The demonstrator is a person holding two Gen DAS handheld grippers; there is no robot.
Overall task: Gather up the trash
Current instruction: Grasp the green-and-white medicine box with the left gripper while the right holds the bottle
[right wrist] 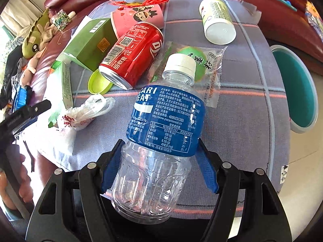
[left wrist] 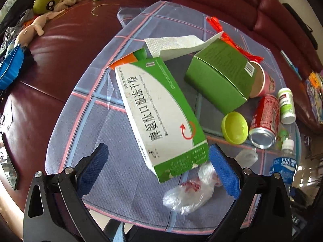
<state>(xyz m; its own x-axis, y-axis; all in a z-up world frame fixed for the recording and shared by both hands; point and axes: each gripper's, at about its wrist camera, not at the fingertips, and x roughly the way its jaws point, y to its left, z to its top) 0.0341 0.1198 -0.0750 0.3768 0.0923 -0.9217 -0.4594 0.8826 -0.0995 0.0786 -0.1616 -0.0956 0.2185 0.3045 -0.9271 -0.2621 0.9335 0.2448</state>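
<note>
My right gripper (right wrist: 159, 149) is shut on an empty clear bottle with a blue label (right wrist: 161, 129), held above the cloth. My left gripper (left wrist: 157, 157) is open around the near end of a white and green medicine box (left wrist: 159, 113), which is tilted up. A crumpled plastic bag (left wrist: 189, 193) lies just under it. On the plaid cloth (left wrist: 113, 125) also lie a green box (left wrist: 220, 76), a red can (right wrist: 133, 54), a pink paper cup (right wrist: 139, 18), a yellow-green lid (left wrist: 235, 128), a white pill bottle (right wrist: 219, 21) and a clear wrapper (right wrist: 201, 64).
A teal bin (right wrist: 294, 88) stands off the cloth's right edge. The cloth covers a dark red sofa (left wrist: 66, 46). Plush toys (left wrist: 50, 0) and a blue item (left wrist: 10, 68) lie at the left. A white tissue (left wrist: 171, 44) sits behind the medicine box.
</note>
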